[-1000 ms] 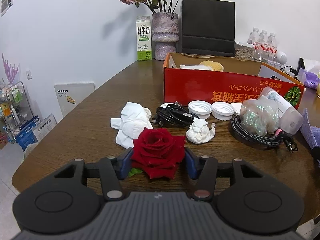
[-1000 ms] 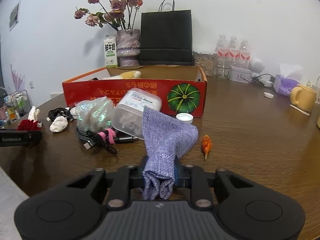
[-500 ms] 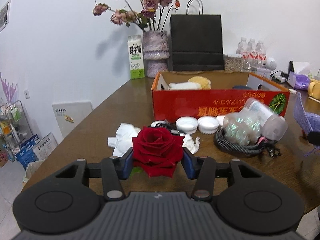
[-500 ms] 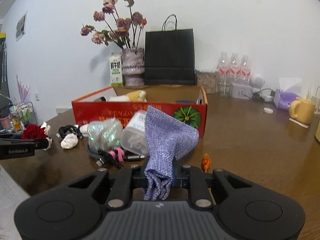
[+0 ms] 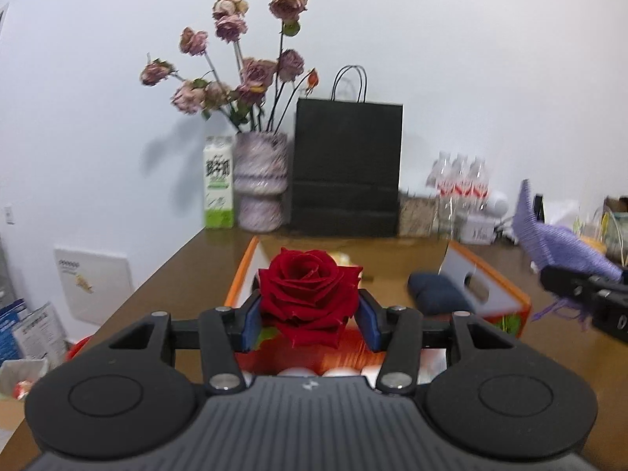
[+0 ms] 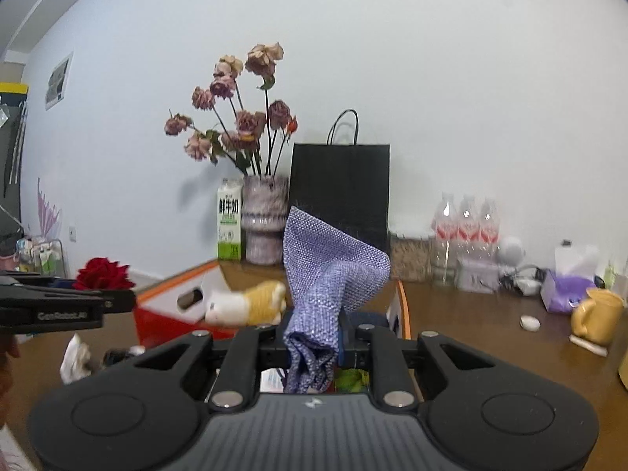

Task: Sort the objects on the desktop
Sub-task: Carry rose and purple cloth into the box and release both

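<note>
My left gripper [image 5: 310, 324] is shut on a red rose [image 5: 310, 294], held up in the air just short of the open orange cardboard box [image 5: 506, 294]. The right gripper [image 6: 314, 339] is shut on a purple woven cloth pouch [image 6: 329, 271], also lifted above the table. In the left wrist view the pouch [image 5: 561, 243] and the right gripper [image 5: 581, 290] show at the far right. In the right wrist view the rose [image 6: 103, 274] and the left gripper [image 6: 114, 300] show at the far left. Inside the box lie a yellow and white plush [image 6: 251, 302] and a dark blue item [image 5: 439, 292].
At the back wall stand a vase of dried roses [image 5: 259, 192], a milk carton [image 5: 218, 186], a black paper bag [image 5: 347, 168] and water bottles [image 6: 465, 227]. A yellow mug [image 6: 596, 316] and purple tissue box [image 6: 565, 288] sit at the right. Crumpled tissue [image 6: 76, 357] lies on the brown table [image 6: 490, 337].
Both grippers have risen from table height with the rose and the pouch held, and now point more level. The table clutter has dropped out of sight below them.
</note>
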A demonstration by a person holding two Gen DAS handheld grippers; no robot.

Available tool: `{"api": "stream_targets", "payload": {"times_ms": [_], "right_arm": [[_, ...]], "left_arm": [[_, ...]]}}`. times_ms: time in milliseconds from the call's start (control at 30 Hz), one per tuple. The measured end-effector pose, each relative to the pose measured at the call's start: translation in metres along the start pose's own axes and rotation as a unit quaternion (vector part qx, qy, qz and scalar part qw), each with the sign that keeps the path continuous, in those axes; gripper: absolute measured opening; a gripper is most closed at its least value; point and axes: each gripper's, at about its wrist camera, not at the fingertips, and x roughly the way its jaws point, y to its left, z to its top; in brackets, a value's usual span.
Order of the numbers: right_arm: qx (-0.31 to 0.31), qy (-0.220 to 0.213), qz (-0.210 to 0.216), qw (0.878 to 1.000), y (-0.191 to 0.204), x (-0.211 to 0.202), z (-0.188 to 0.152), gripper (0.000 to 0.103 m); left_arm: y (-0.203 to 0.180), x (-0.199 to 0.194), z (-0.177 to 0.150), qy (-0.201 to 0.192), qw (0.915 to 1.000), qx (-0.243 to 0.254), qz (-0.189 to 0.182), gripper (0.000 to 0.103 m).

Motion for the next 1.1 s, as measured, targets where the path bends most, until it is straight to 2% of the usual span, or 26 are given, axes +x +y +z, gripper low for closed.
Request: {"api": "stream_targets", "payload": {"times_ms": [167,233,433,567,700,1100], "right_arm": [[0.001,0.002,-0.008,1.0,-0.003,0.047,0.02,0.017],[0.002,0.008,-0.013,1.0,-0.005,0.066,0.023,0.017],[0.008,0.04,-0.02,0.999,-0.018,0.122,0.022,0.017],[0.038,0.073,-0.008,0.997,-0.03,0.15,0.012,0.017],[0.061,0.113,-0.001,0.992,-0.036,0.166,-0.005,0.017],[0.033,0.139,-0.012,0.99,-0.027,0.172,-0.019,0.017]], "left_arm": [[-0.012,0.044,0.024,-0.002,1.0,-0.007,-0.006,0.049],[-0.015,0.064,0.029,0.009,0.9999,-0.01,-0.009,0.049],[-0.02,0.115,0.028,0.045,0.9989,-0.013,-0.003,0.049],[-0.018,0.141,0.02,0.068,0.9976,-0.014,0.01,0.049],[-0.014,0.16,0.005,0.1,0.9948,-0.011,0.016,0.049],[-0.012,0.167,-0.012,0.125,0.9918,0.0,0.025,0.049]]}}
